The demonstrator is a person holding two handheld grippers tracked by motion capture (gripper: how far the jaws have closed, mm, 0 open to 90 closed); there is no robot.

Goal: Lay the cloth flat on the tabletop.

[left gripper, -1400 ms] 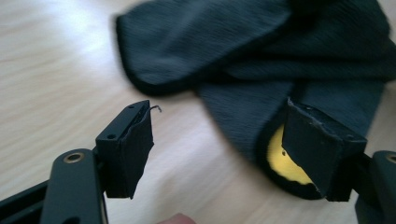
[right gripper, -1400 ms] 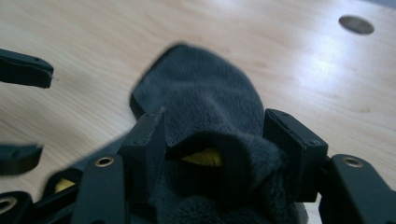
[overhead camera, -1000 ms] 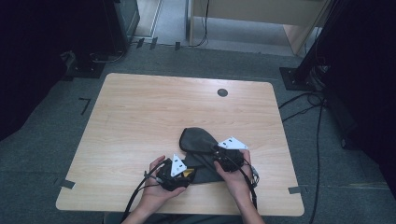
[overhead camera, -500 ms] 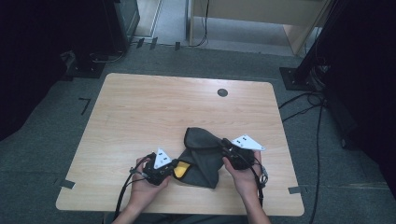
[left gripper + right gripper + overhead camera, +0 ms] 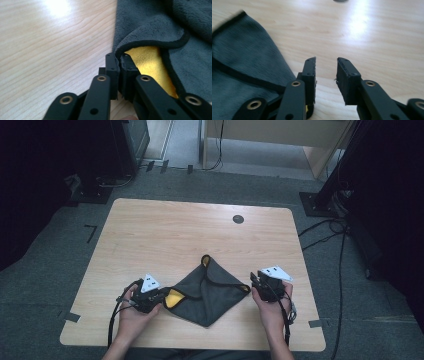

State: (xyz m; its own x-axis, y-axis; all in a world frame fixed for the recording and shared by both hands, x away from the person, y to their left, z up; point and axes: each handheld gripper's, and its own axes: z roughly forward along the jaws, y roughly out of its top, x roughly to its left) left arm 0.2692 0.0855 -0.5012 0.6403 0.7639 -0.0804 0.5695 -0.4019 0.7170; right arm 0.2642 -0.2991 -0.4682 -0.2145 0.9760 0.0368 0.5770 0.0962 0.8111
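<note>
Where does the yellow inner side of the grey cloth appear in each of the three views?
High view: yellow patch at the cloth's left corner, beside the left gripper.
Left gripper view: centre right, under the cloth's black-edged fold, just beyond the closed jaws.
Right gripper view: not clearly visible.
Shared landmark: the cloth's black edging.

Dark grey cloth (image 5: 210, 292), yellow underside, folded, seemingly flat, near table (image 5: 165, 235) front edge

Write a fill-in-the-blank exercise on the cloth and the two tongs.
1. The left tongs are shut on the cloth's ____ edge.
2. The right tongs are ____, with nothing between the jaws.
3. The grey cloth has a ____ underside.
4. The cloth lies on a ____ table.

Missing words: black; open; yellow; wooden
</note>
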